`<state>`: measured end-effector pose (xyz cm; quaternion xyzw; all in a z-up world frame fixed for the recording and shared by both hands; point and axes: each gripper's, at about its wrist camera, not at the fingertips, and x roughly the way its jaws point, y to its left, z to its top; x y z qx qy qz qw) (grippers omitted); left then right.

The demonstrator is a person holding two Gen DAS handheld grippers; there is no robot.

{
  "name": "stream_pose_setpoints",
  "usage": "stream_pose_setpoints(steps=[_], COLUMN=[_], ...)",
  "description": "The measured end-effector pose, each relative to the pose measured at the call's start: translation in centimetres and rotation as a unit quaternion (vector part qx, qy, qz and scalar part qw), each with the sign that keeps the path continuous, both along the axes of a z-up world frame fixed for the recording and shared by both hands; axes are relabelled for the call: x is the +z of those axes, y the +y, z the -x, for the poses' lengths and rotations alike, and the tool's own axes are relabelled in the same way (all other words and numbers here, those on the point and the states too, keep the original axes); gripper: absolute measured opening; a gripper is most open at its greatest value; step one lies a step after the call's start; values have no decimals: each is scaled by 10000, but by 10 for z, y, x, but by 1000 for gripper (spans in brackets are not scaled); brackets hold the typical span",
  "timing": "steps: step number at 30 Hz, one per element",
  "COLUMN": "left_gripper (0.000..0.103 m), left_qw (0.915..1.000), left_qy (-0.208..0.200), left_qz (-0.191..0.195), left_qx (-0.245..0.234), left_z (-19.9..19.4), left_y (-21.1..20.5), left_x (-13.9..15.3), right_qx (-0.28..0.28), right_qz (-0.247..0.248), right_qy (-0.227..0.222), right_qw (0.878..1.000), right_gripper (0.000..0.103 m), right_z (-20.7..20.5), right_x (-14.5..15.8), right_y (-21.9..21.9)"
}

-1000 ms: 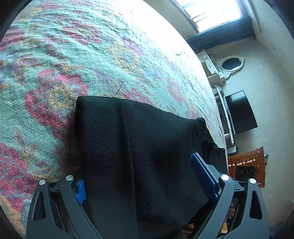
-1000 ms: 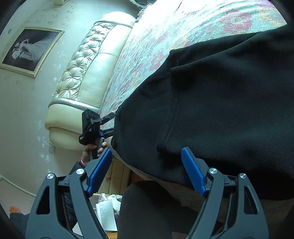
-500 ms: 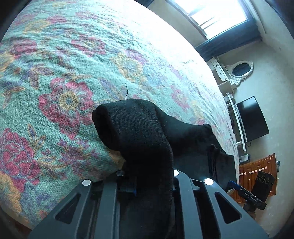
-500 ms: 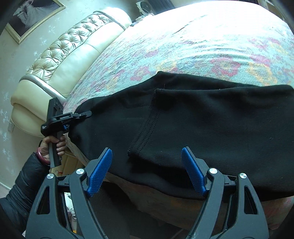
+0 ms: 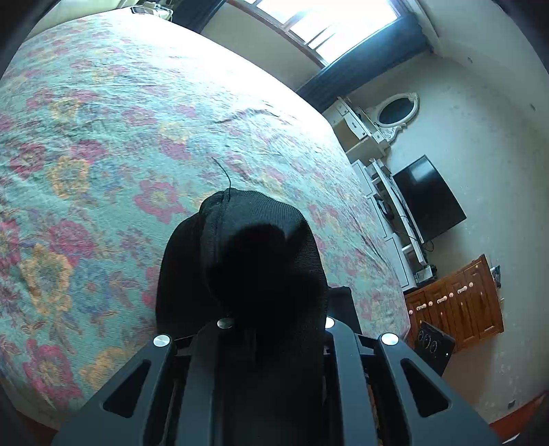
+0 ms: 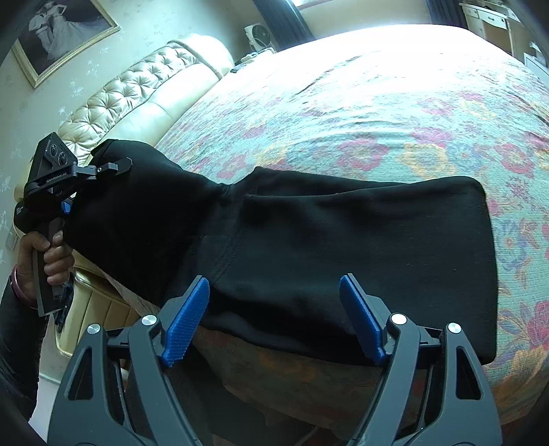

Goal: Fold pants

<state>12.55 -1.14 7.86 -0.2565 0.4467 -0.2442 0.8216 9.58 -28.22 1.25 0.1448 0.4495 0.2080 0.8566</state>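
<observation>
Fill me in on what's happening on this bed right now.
A person is folding black pants on a floral bedspread, with a handheld gripper in each hand. The left gripper is shut on one end of the pants and holds it raised off the bed. The right gripper hangs open at the near edge of the pants, its blue fingers not gripping anything.

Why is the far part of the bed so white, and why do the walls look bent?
Left wrist view: window light washes out the far bedspread, while the pants in the left gripper are featureless black. Right wrist view: similar glare on the bedspread; the fisheye lens curves the picture frame and headboard.
</observation>
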Motion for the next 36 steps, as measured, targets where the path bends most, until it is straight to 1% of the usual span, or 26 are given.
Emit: stream_pose_setpoints(steps=[3, 5, 10, 11, 12, 13, 14, 15, 17, 18, 20, 22, 24, 25, 26, 27, 28, 29, 30, 32, 34, 35, 36], left_gripper=[14, 14, 15, 16, 18, 24, 33, 38, 48, 49, 50, 50, 57, 67, 69, 69, 69, 69, 69, 70, 73, 73, 73], left_qw=[9994, 9985, 9937, 9915, 9888, 9858, 9844, 9851, 9875, 9881, 9899, 9919, 9937, 9947, 9954, 9957, 9954, 9947, 9938, 9929, 9933, 9938, 9941], left_qy=[62, 143, 422, 451, 453, 442, 432, 438, 541, 609, 583, 412, 243, 151, 40, -68, -154, -222, -268, -294, -143, -13, 122], left_qz=[-268, -435, -965, -1150, -1348, -1547, -1624, -1543, -1184, -1086, -891, -763, -721, -694, -673, -692, -794, -928, -1047, -1149, -1122, -1058, -997], left_qx=[-189, -297, -395, -402, -444, -483, -529, -627, -886, -899, -935, -928, -826, -748, -677, -609, -515, -387, -250, 15, 250, 332, 420], left_z=[-5, -11, -19, -19, -20, -20, -19, -18, -16, -16, -13, -9, -5, -3, 0, 3, 5, 8, 11, 17, 24, 25, 27], left_y=[-53, -84, -158, -174, -190, -205, -220, -232, -255, -264, -277, -275, -261, -250, -237, -221, -209, -193, -176, -140, -107, -93, -81], left_x=[0, -7, -39, -44, -49, -52, -55, -58, -62, -63, -59, -50, -39, -34, -30, -26, -23, -22, -24, -29, -42, -50, -59], right_qx=[-307, -496, -1004, -1092, -1188, -1260, -1324, -1399, -1548, -1607, -1703, -1656, -1436, -1251, -1030, -830, -740, -752, -789, -895, -895, -858, -787], right_qz=[-114, -285, -661, -739, -804, -870, -955, -1046, -1240, -1327, -1565, -1922, -2269, -2430, -2568, -2663, -2686, -2606, -2411, -1968, -1874, -1773, -1712], right_qy=[-24, 11, 93, 119, 143, 164, 196, 231, 272, 309, 314, 262, 247, 287, 368, 479, 626, 780, 949, 1193, 1338, 1324, 1291], right_qw=[9995, 9984, 9927, 9912, 9896, 9881, 9864, 9844, 9798, 9776, 9724, 9669, 9630, 9615, 9603, 9591, 9584, 9593, 9626, 9690, 9690, 9714, 9736], right_gripper=[79, 79, 79, 79, 79, 79, 79, 79, 79, 79, 79, 79, 79, 79, 79, 79, 79, 79, 79, 79, 79, 81, 88], right_z=[-4, -5, -5, -5, -5, -6, -6, -6, -5, -5, -2, -1, -3, -6, -10, -15, -19, -22, -25, -30, -35, -36, -38], right_x=[3, 2, -4, -6, -9, -11, -14, -16, -21, -23, -24, -23, -21, -20, -21, -24, -28, -34, -40, -52, -61, -61, -60], right_y=[-26, -45, -89, -96, -103, -110, -118, -124, -137, -144, -155, -162, -160, -156, -148, -140, -133, -127, -121, -113, -105, -101, -95])
